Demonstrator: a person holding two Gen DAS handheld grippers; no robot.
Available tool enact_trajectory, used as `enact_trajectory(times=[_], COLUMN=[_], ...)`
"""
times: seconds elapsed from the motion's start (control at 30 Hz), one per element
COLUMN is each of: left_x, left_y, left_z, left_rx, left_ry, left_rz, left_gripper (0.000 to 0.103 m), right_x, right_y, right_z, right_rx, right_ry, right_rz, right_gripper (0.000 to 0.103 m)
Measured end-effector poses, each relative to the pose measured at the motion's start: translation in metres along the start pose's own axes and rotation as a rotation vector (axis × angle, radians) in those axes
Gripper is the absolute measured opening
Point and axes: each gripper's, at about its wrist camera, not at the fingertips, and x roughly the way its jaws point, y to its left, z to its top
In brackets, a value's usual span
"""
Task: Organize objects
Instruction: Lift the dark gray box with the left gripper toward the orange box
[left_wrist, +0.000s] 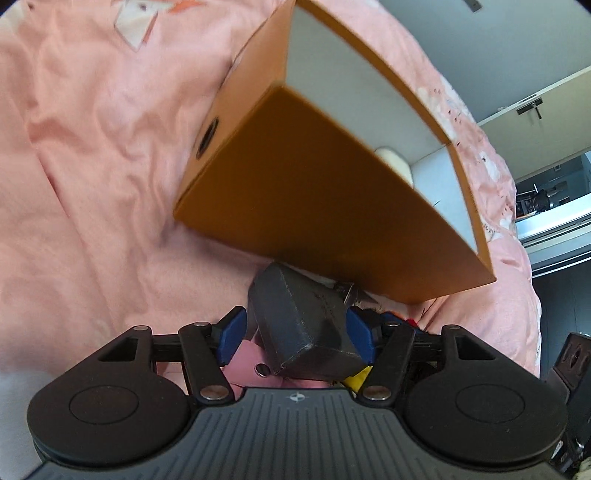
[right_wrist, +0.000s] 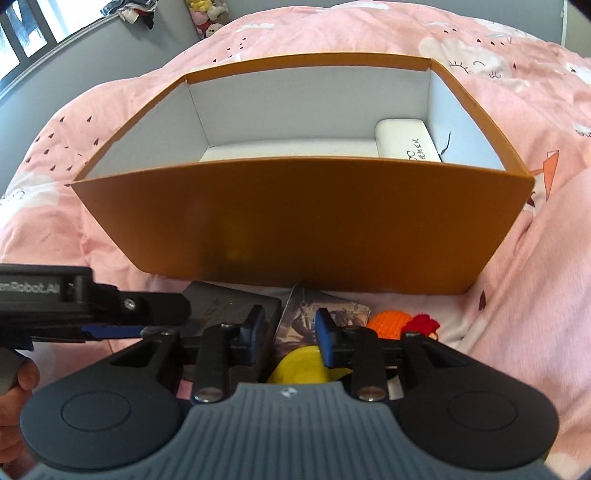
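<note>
An open orange cardboard box (left_wrist: 295, 192) with a white inside lies on the pink bed; in the right wrist view (right_wrist: 303, 225) it holds a white case (right_wrist: 406, 142) at its right end. My left gripper (left_wrist: 295, 334) has its blue pads around a dark grey box (left_wrist: 303, 325), just in front of the orange box; the right pad touches it, a small gap shows at the left pad. My right gripper (right_wrist: 290, 338) is open and empty above a printed card (right_wrist: 299, 325), a yellow object (right_wrist: 303, 367) and an orange-red knitted toy (right_wrist: 391, 323).
The pink quilt (left_wrist: 92, 166) is soft and wrinkled all around. A pink card (left_wrist: 247, 363) lies under the left gripper. The left gripper's body (right_wrist: 74, 299) crosses the right wrist view at left. A wardrobe (left_wrist: 535, 107) stands beyond the bed.
</note>
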Motion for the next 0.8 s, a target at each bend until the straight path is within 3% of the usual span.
enact_trajectory(times=[0.23, 0.37, 0.8], left_x=[0.016, 0.017, -0.020], left_y=[0.011, 0.011, 0.004], left_z=[0.003, 0.004, 0.000], left_rx=[-0.059, -0.067, 0.023], left_ry=[0.049, 0.049, -0.091], left_rz=[-0.035, -0.046, -0.033], left_gripper=[0.071, 0.062, 0.045], right_x=[0.007, 0.011, 0.000], right_y=[-0.004, -0.006, 0.000], right_z=[-0.003, -0.009, -0.008], right_rx=[-0.011, -0.008, -0.047], right_ry=[0.024, 0.038, 0.027], right_rz=[-0.023, -0.023, -0.011], right_gripper=[0.032, 0.032, 0.033])
